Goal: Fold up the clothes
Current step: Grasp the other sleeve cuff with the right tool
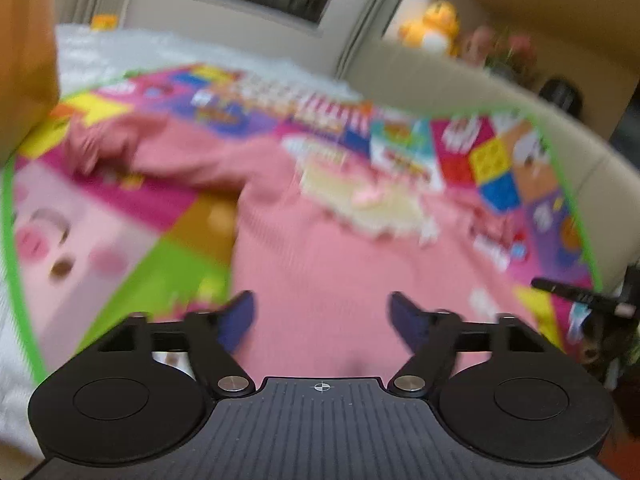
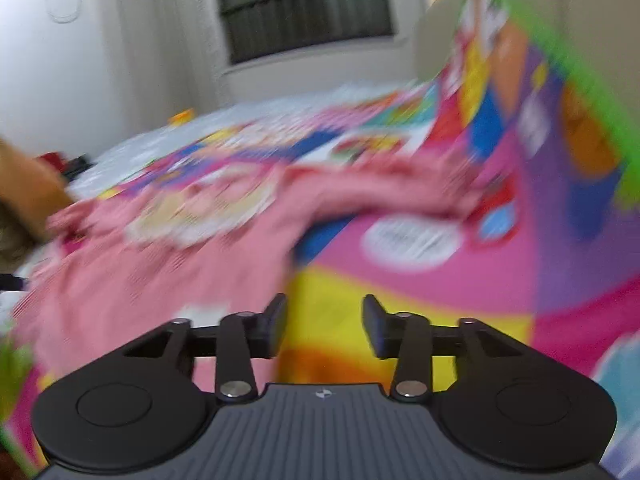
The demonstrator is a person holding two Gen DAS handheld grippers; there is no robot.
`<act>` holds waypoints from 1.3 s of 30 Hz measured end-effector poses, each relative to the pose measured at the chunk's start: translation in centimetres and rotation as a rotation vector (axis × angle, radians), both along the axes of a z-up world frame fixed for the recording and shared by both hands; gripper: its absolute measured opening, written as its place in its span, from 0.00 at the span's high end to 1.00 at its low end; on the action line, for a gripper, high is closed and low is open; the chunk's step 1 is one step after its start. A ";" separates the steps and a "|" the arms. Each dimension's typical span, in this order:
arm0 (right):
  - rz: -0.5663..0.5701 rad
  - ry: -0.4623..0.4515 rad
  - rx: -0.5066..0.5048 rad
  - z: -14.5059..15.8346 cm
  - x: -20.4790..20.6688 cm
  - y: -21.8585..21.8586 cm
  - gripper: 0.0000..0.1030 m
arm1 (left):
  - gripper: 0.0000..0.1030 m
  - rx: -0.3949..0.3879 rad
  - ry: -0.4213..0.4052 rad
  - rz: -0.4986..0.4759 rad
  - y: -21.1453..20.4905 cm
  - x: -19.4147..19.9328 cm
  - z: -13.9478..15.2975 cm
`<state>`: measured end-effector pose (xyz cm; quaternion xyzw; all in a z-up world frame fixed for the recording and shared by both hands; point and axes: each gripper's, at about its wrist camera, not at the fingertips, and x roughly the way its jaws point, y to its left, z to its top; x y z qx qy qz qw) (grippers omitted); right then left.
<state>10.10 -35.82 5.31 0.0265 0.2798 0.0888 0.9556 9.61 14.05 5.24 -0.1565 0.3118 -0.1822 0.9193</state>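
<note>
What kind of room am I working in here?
Probably a home bedroom or playroom: a pink top spread on a colourful children's mat, a window behind, plush toys on a ledge.

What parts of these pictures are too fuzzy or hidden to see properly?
- Left wrist view: the picture printed on the pink top is smeared by motion blur, and the left gripper body hides its near hem.
- Right wrist view: the writing on the colourful mat is too blurred to read.
- Left wrist view: the yellow plush toy on the ledge is too blurred to identify.
</note>
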 end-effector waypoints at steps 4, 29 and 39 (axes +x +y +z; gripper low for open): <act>-0.100 -0.057 -0.089 0.9 4.4 -0.9 0.42 | 0.08 -0.075 -0.045 0.059 -1.0 4.6 -0.5; -0.325 0.025 -0.012 6.0 14.0 -5.6 0.93 | 0.00 -0.084 -0.085 0.127 -1.2 8.8 -6.7; 0.013 -0.050 0.038 13.8 15.2 6.6 0.93 | 0.00 -0.148 -0.102 0.127 -0.5 8.5 -7.2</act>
